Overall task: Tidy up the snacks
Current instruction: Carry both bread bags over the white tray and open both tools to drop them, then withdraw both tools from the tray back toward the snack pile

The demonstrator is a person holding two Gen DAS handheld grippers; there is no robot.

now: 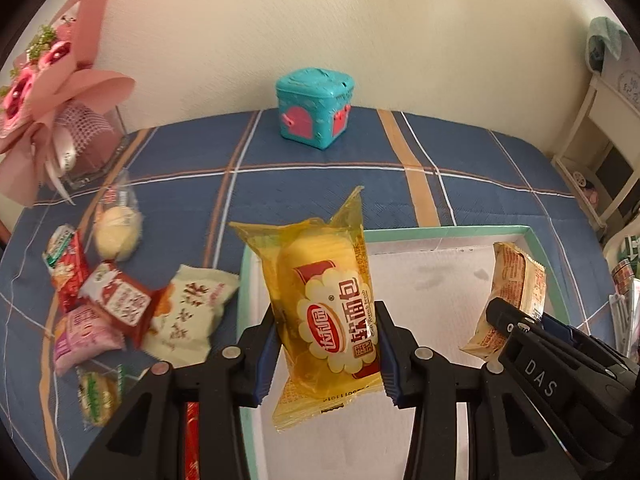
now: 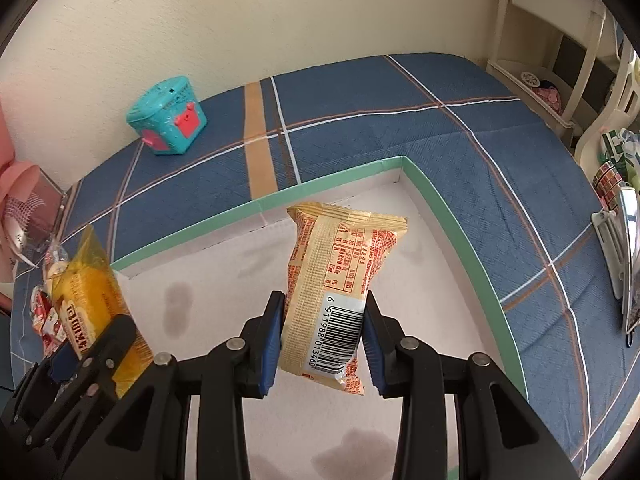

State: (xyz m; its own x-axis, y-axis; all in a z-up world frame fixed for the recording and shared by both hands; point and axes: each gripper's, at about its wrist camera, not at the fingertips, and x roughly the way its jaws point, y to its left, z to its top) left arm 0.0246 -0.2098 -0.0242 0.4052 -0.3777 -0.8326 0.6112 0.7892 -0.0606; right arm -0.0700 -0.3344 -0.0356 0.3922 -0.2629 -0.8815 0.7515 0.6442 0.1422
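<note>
Left gripper (image 1: 326, 354) clamped on yellow bread packet (image 1: 326, 312), right gripper (image 2: 323, 340) clamped on orange-printed snack packet (image 2: 332, 284), both held above green-rimmed white box (image 2: 460, 236), loose snacks (image 1: 116, 300) beside it on blue checked cloth (image 1: 320, 176)

The left gripper (image 1: 326, 344) tips downward, and its two blue pads squeeze the sides of a yellow bread pack (image 1: 326, 312). The right gripper (image 2: 322, 340) tips downward too, pinching a pale orange snack pack (image 2: 328, 280). The two grippers are side by side, close together.
</note>
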